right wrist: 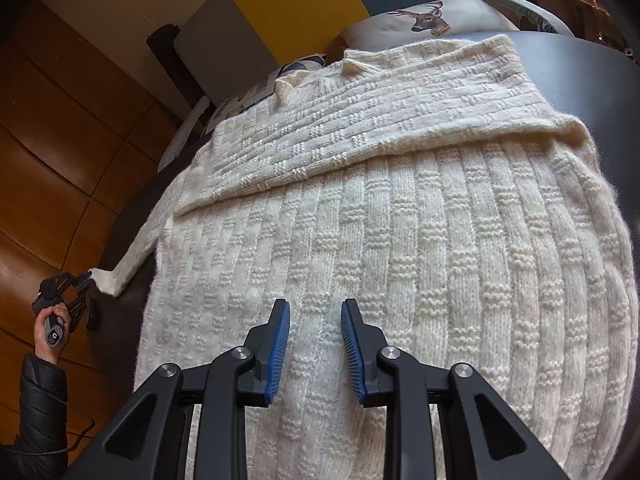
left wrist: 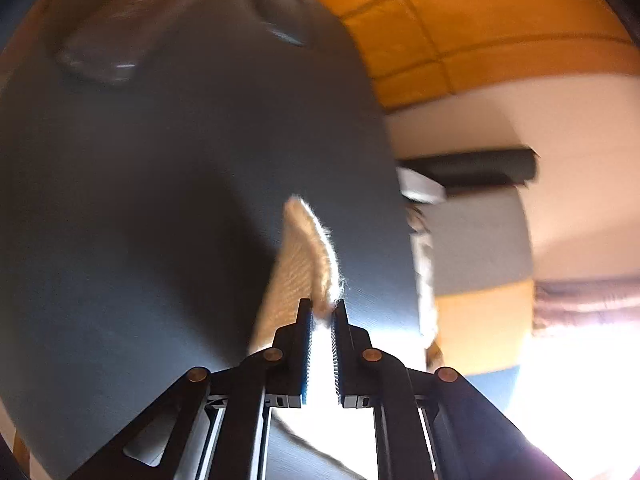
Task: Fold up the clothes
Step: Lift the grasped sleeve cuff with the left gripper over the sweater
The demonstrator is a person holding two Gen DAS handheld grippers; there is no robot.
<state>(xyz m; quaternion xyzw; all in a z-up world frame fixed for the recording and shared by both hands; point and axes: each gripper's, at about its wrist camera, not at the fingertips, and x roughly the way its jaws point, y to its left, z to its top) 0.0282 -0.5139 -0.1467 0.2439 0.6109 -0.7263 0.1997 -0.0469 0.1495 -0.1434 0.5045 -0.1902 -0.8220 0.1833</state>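
A cream knit sweater (right wrist: 400, 240) lies spread on a dark round table (right wrist: 580, 64). One sleeve (right wrist: 360, 112) is folded across its chest. The other sleeve (right wrist: 136, 248) stretches off the table's left edge. Its cuff (left wrist: 308, 256) is pinched at the tips of my left gripper (left wrist: 322, 306), which is shut on it; the same gripper (right wrist: 86, 280) shows small at the far left of the right wrist view, held by a hand (right wrist: 50, 320). My right gripper (right wrist: 316, 308) rests on the sweater's lower body, jaws narrow, with a ridge of knit between its blue pads (right wrist: 280, 344).
A deer-print cushion (right wrist: 424, 20) lies on a chair behind the table. Wooden floor (right wrist: 48, 140) runs along the left. Two blurred glassy objects (left wrist: 96, 56) stand on the dark table top (left wrist: 160, 200). A black bar (left wrist: 480, 168) and grey and yellow panels lie beyond.
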